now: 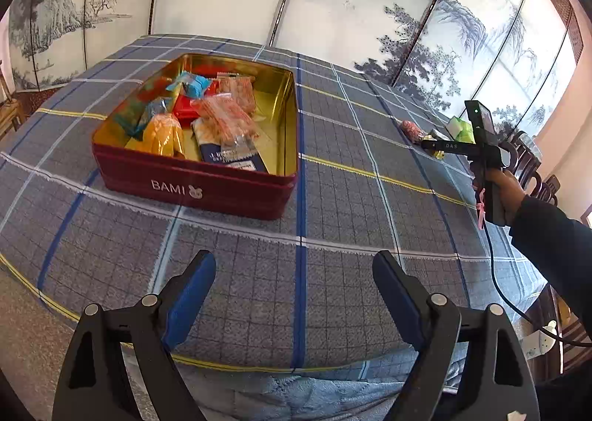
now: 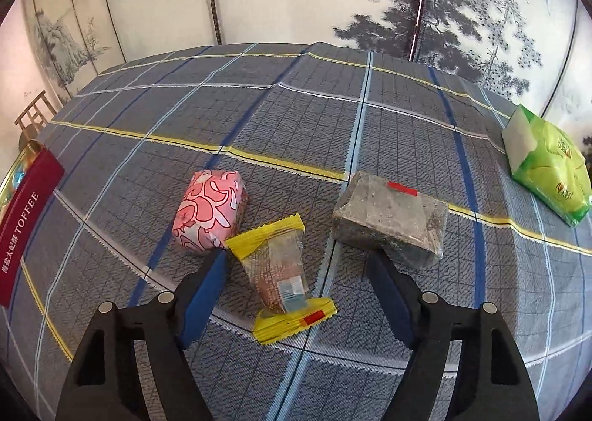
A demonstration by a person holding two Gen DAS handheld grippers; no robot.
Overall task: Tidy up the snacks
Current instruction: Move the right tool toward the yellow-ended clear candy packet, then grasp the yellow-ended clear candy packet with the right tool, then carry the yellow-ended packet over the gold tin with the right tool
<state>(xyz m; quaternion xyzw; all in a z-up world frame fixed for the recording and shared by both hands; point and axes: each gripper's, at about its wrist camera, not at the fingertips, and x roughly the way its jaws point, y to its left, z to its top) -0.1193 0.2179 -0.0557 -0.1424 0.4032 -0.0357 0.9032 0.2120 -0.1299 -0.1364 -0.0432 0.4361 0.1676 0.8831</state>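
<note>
A: Yellow-ended wrapper, clear in the middle: that snack packet (image 2: 285, 275) is what I am lining up on. It lies flat on the checked cloth of the counter (image 2: 333, 117), right between the fingers of my right hand-held gripper (image 2: 299, 265).

B: Which way does it run?

A: Its long axis points roughly away from me, tilted a little to the left at the far end, so it runs along the fingers, not across them. The jaws straddle its narrow width. They stand apart with cloth showing on both sides of the packet, so nothing is pinched yet.

B: What sits near it?

A: A pink patterned packet (image 2: 209, 212) just beyond the left finger, close against the yellow packet's far corner, and a grey wrapped block (image 2: 388, 219) near the right finger. A green pack (image 2: 547, 169) lies well apart at the far right. I judge the pink one the likeliest to get nudged if I close carelessly.

B: And your left side?

A: My left hand-held gripper (image 1: 294, 295) is spread wide and empty over bare cloth. The red tin (image 1: 192, 188) with its gold inside is ahead of it and to the left, already holding several snacks. The loose packets lie far off to its right, by the person's hand (image 1: 508, 191) on the other tool, so the right hand is plainly nearer.

B: So the tin is the goal?

A: That is my reading; from the right wrist view its red wall (image 2: 26, 228) is at the far left edge.
</note>
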